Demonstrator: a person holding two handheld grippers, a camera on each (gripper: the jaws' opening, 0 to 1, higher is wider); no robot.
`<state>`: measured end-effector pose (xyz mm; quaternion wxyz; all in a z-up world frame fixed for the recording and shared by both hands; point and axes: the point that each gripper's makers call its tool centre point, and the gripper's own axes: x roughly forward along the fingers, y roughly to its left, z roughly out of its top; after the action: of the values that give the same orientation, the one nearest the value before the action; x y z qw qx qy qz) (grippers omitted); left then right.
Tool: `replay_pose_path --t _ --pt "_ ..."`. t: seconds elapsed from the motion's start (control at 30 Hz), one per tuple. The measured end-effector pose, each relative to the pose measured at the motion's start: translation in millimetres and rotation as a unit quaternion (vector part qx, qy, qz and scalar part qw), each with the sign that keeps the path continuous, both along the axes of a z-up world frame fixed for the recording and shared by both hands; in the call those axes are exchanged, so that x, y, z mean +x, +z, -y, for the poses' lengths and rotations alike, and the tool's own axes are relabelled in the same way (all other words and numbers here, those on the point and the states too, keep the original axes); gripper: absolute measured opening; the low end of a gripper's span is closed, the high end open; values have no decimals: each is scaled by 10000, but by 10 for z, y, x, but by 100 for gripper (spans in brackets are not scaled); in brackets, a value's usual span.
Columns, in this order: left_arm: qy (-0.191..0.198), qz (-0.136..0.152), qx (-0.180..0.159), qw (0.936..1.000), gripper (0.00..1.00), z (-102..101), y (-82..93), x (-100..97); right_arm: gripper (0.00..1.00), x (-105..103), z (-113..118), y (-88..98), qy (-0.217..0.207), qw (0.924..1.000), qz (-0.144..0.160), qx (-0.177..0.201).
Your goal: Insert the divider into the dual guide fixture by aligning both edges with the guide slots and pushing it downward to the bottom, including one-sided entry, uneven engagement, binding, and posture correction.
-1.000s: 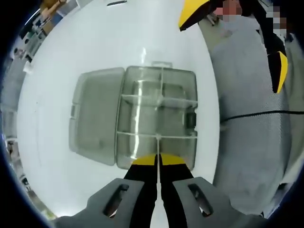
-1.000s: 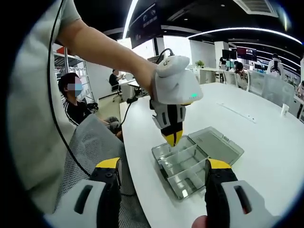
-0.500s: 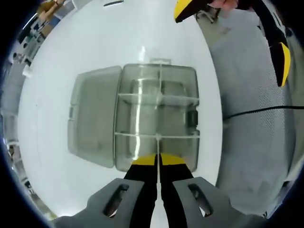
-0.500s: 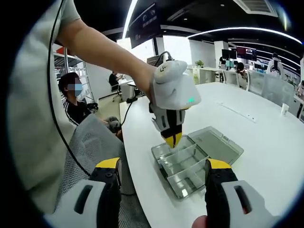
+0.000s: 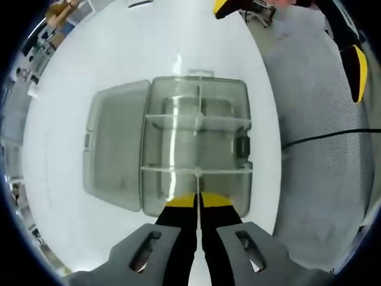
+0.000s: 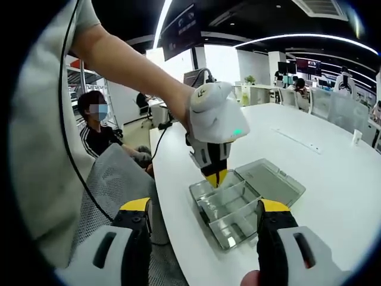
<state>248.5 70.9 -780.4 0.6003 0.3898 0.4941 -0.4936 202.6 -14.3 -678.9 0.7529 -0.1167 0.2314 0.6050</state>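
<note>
A clear compartment box (image 5: 196, 143) lies on the white table with its lid (image 5: 116, 146) folded open to the left. My left gripper (image 5: 197, 201) is shut on a thin clear divider (image 5: 197, 210), seen edge-on between the yellow tips, right over the box's near cross wall. In the right gripper view the left gripper (image 6: 215, 177) points straight down at the near-left end of the box (image 6: 238, 208), its tips about level with the rim. My right gripper (image 6: 204, 207) hangs back from the box, open, with nothing between its jaws.
The white table (image 6: 333, 179) runs far to the right and back; its rounded edge (image 6: 172, 226) is close to the box. A grey mesh chair (image 6: 116, 179) and a black cable (image 5: 321, 140) sit off that edge. A seated person (image 6: 98, 128) is behind the chair.
The left gripper has come down a little with the divider, so the box looks slightly larger in its view. The right gripper has stayed put and open.
</note>
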Motion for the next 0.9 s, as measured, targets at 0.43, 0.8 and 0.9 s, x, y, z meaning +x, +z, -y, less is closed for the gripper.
replay_pose_path --t 0.43,0.8,0.9 --pt "32 -223 -34 9997 0 4 6 8 70 -2 -9 10 -9 10000 10 22" --pt "61 -594 -314 9977 0 4 -4 13 70 17 37 25 -88 9999 32 55" --pt "28 -640 -282 9975 0 13 -3 7 70 16 43 33 -105 9999 40 73"
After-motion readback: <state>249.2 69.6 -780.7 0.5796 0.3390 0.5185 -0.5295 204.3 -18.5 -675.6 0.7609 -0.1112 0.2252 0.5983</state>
